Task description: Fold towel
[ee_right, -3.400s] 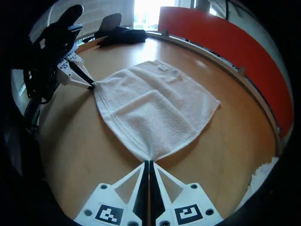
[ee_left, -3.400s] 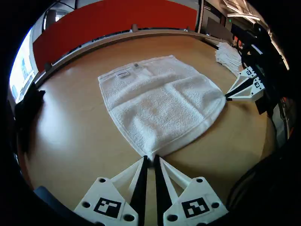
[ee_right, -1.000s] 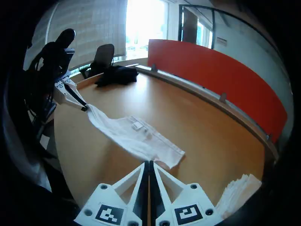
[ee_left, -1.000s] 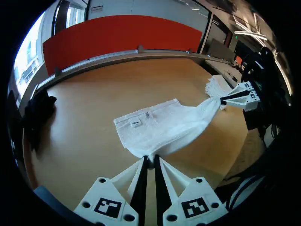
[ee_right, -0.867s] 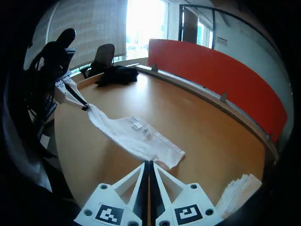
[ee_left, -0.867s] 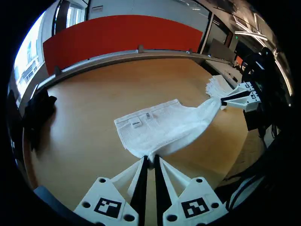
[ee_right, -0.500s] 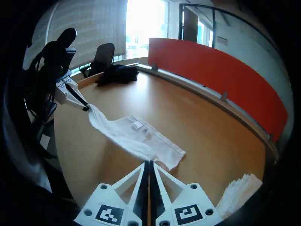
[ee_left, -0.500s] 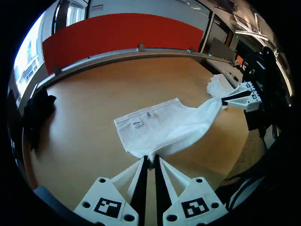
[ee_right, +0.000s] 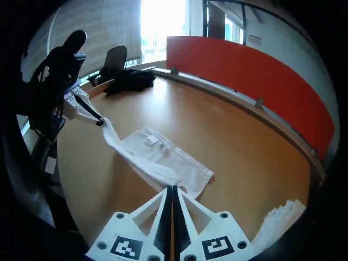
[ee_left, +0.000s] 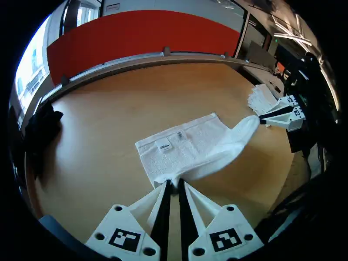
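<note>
A white towel hangs between my two grippers over a wooden table, its far edge with a small tag resting on the tabletop. My left gripper is shut on one near corner, which bunches at its fingertips. In the right gripper view that same gripper is at the left, pinching that corner. My right gripper is shut on the other near corner, and the left gripper view has it at the right with the towel stretched to it. Both lifted corners sit above the table.
A red partition runs along the curved far edge of the table. A stack of white towels lies near the right gripper. A dark garment and an office chair stand at the table's far end.
Both grippers have carried the lifted corners forward over the towel and a little lower. More of the towel lies on the table and the hanging part has slackened.
</note>
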